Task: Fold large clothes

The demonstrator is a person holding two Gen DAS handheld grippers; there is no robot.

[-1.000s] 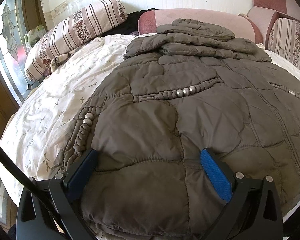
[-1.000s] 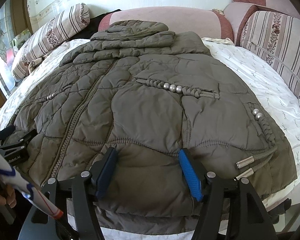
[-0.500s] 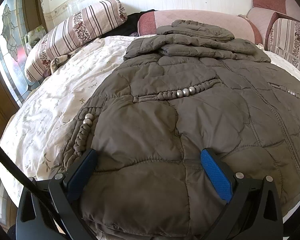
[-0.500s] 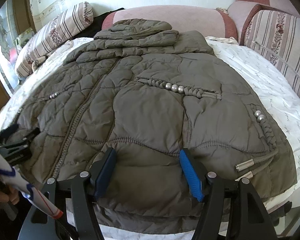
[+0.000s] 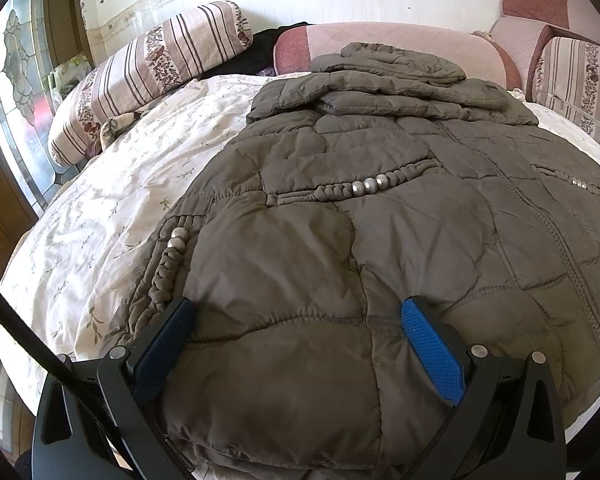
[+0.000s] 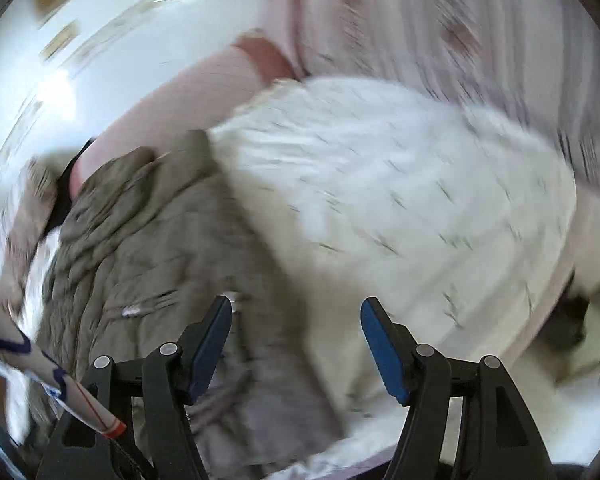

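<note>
Left gripper [image 5: 296, 328] fingers spread wide over the padded coat [image 5: 380, 220] hem, right gripper [image 6: 296, 328] fingers apart, empty

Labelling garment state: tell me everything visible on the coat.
The coat is a grey-brown quilted puffer, matte fabric, laid flat on the floral sheet. Hood and collar lie bunched at the far end by the pink bolster. Braided cords with silver beads cross its panels, and a stitched seam runs down one side. The hem sits between the open left tongs.
</note>
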